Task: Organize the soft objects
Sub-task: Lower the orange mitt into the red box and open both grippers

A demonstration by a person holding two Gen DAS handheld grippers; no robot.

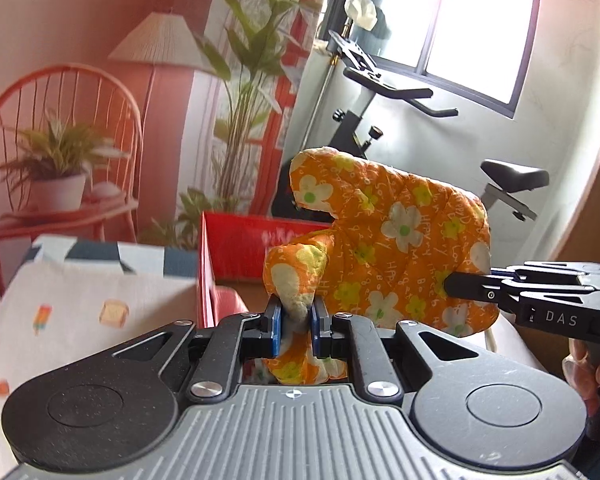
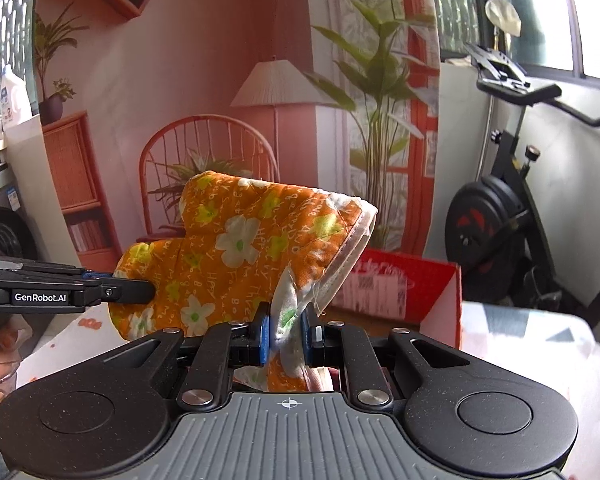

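Blue pads of the left hand-held gripper (image 1: 296,318) pinch the oven mitt (image 1: 384,240) thumb; the right hand-held gripper (image 2: 286,330) clamps its cuff, suspending it above the red box (image 2: 404,284), likely for dropping in.

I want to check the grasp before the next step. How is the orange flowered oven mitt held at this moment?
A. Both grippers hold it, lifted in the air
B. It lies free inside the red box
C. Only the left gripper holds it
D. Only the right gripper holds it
A: the left gripper pinches the thumb end of the oven mitt and the right gripper pinches its cuff, above the red box.
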